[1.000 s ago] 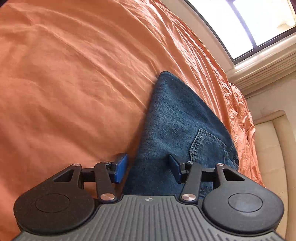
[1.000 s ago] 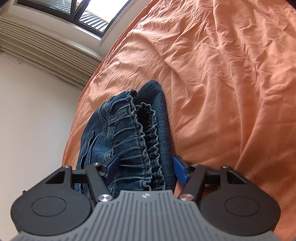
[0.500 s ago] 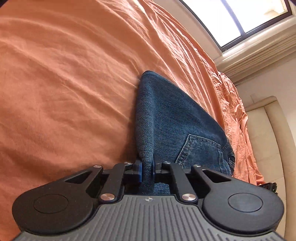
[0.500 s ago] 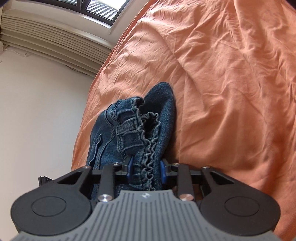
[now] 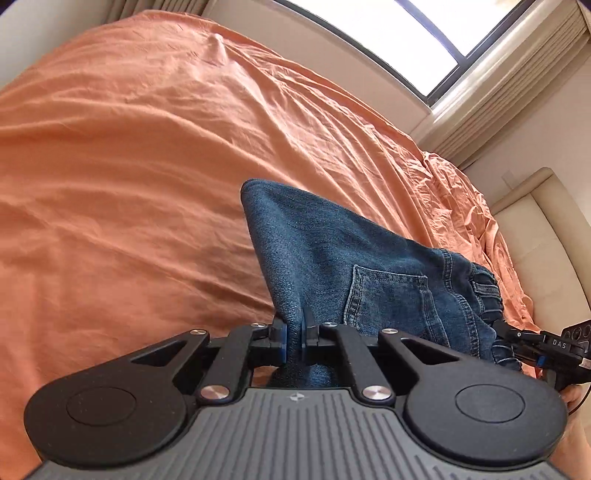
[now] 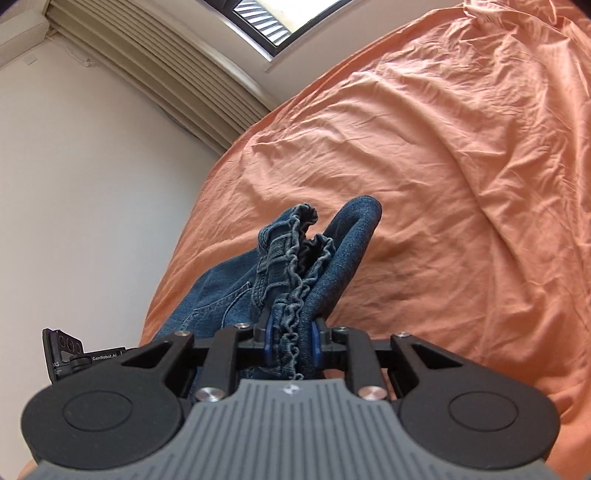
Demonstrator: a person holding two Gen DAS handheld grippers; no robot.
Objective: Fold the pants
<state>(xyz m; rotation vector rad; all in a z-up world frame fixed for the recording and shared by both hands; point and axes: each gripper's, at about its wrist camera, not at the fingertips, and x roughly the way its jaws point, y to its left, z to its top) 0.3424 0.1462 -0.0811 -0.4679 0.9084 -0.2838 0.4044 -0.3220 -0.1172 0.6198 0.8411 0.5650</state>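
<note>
- The left gripper (image 5: 293, 334) has its two fingers pressed together on a fold of the denim pants (image 5: 332, 251); only a thin layer of cloth sits between the blue pads.
- The right gripper (image 6: 290, 341) is closed in the same way on the gathered elastic waistband (image 6: 295, 266), and the bunched cloth fills the narrow space between its fingers.
- The pants hang between the two grippers, above the orange bedsheet (image 5: 129, 147). I cannot tell whether the far end of the pants touches the sheet.
- I think each gripper takes one end of the folded bundle so that the fold does not fall open while the pants are raised and carried. This looks like a late step of the folding, because the pants are already doubled into a short packet.
- A back pocket (image 5: 384, 299) faces the left camera; nothing shows inside it. No box or basket is in view.
- The bed is wide and bare under the pants, so it is probably the place to lay them down.
- A window (image 5: 406, 33) is behind the bed, and a cream padded headboard (image 5: 535, 236) stands at the side.
- The thick waistband may slip from the pads if the grippers pull apart too strongly.
</note>
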